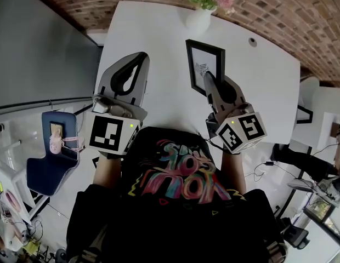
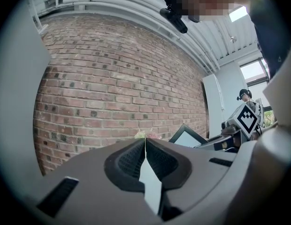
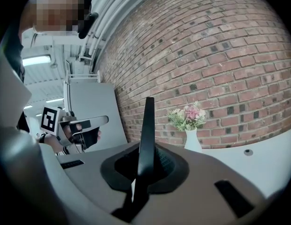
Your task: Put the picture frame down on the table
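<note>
Frame [image 1: 205,64] is clamped at its lower edge by the right gripper [image 1: 209,76], upright above the table [image 1: 148,32] before the vase [image 1: 198,19], presumably ready for lowering. The left gripper [image 1: 141,56] is closed on nothing.

Head view is looking steeply down on the white rectangular table [image 1: 159,43]; both gripper views are facing level, sharing the red brick wall [image 2: 112,78] and pink-and-white flower bunch [image 3: 187,116].

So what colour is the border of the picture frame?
Black, with a white inside; the picture frame shows best in the head view.
</note>
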A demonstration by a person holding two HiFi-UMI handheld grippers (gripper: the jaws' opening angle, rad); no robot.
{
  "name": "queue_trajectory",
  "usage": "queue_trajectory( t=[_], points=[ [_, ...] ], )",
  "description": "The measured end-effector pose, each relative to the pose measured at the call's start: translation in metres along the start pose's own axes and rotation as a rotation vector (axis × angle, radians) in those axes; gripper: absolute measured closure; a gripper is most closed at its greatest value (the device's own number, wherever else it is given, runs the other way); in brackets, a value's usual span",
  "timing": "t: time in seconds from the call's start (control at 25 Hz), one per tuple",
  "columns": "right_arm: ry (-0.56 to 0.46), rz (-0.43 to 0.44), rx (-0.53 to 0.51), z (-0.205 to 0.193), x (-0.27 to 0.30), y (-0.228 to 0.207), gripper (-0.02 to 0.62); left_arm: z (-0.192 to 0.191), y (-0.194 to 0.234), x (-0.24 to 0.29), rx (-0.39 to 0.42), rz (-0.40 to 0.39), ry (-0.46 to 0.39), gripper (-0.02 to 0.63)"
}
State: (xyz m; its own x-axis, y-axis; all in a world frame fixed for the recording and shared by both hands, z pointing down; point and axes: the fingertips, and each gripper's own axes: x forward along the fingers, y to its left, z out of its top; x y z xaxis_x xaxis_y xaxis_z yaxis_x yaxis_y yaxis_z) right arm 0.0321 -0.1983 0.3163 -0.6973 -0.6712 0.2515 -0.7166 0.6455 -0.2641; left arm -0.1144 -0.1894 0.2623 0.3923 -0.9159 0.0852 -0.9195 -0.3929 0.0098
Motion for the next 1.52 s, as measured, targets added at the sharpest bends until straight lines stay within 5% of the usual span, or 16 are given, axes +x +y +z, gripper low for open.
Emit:
queue_trajectory(
  t=[0.4, 1.04, 1.52],
  points=[
    [0.024, -0.003, 0.137, -0.025, 0.012, -0.010, 0.557, -0.008, 0.004, 0.000, -0.030, -0.010, -0.015, 0.578],
    [0.151, 0.050, 0.622, -0.129, 0.043, -0.032, 0.557, -0.042, -0.002, 0.005, -0.090, -0.055, 0.012, 0.578],
    [0.236, 0.026, 0.738, -0.185, 0.054, -0.046, 0.557, -0.075, -0.016, 0.018, -0.115, -0.074, 0.046, 0.578]
  ],
)
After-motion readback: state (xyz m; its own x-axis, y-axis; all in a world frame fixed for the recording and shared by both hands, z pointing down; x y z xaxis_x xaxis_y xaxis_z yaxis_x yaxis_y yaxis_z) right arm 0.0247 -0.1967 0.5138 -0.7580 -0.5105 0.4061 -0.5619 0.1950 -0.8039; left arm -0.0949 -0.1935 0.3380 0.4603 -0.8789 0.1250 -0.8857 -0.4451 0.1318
